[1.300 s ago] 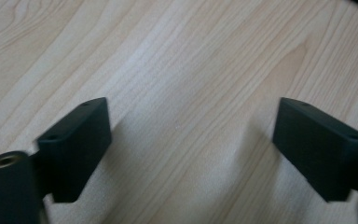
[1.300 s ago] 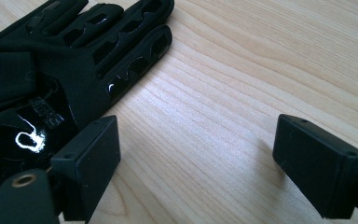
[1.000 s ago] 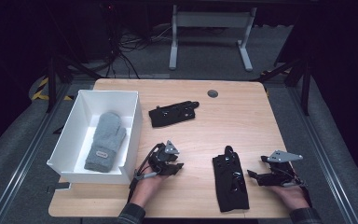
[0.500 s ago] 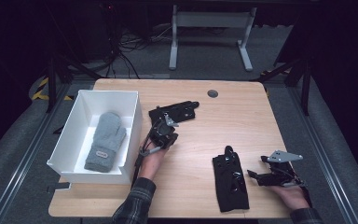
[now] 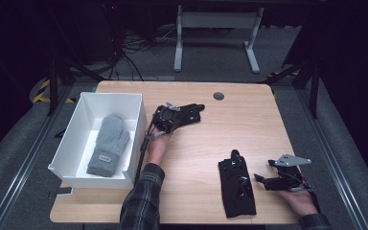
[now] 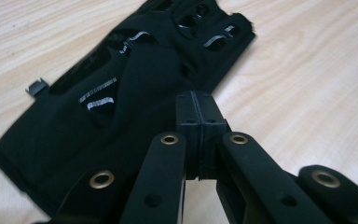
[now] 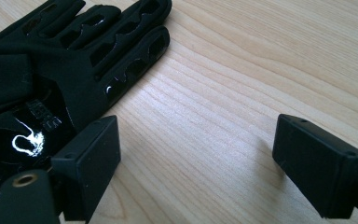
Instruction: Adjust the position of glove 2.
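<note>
Left tool (image 6: 198, 135), pads pressed together, hides part of the far black glove (image 6: 121, 93) beneath.

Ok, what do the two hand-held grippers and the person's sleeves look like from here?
Both are black. The left hand-held gripper trails a cable; its flat arms carry brass-ringed holes. The right hand-held gripper has blocky square pads and a grey three-cornered plate on top. The left sleeve is dark plaid.

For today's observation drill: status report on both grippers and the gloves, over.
Left gripper shut, over the far black glove, nothing visibly pinched. Right gripper open, beside the near black glove. Grey mitten in the white box. Nothing in the way.
</note>
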The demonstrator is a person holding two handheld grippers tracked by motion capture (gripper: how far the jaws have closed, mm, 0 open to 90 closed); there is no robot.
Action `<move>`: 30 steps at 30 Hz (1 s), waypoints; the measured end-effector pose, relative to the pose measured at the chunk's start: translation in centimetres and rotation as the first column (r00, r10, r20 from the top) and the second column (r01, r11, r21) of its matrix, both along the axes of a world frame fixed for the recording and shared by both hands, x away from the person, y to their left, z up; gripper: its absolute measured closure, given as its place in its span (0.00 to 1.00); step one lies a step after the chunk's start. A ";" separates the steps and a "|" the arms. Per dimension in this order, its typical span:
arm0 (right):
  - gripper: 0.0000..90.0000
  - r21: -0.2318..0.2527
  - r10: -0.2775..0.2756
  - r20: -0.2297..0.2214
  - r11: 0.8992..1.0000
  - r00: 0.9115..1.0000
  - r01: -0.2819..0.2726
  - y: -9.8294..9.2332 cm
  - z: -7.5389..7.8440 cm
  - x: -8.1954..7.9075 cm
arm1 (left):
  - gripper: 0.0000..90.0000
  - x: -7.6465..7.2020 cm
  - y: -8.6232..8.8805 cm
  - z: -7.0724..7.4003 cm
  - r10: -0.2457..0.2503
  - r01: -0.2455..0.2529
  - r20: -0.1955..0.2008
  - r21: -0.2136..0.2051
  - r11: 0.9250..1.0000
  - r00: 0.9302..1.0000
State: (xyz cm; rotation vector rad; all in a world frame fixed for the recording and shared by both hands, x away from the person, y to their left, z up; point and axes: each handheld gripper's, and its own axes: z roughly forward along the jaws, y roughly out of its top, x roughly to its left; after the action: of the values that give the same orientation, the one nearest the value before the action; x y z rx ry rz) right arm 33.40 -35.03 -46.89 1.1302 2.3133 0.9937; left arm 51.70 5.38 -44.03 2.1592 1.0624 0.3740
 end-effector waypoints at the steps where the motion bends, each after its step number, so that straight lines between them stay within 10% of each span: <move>1: 0.17 0.000 0.000 0.000 1.000 1.000 0.000 0.0 0.0 0.0 | 1.00 0.4 -0.1 -0.1 0.002 -0.002 0.003 0.004 1.000 1.000; 12: 0.17 0.001 -0.004 -0.001 1.000 1.000 0.004 0.0 0.0 0.0 | 1.00 1.5 0.1 -1.5 0.000 0.001 -0.052 0.023 1.000 0.999; 30: 0.17 0.001 -0.009 0.000 1.000 1.000 0.009 0.0 0.0 0.0 | 1.00 -4.1 -1.6 -1.4 -0.133 0.133 -0.106 -0.009 0.991 0.985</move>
State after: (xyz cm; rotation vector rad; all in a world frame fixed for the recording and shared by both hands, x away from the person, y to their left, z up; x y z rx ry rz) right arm 33.35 -35.03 -46.89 1.1406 2.3059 0.9920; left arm 47.62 3.81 -45.41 2.2547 0.9688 0.1975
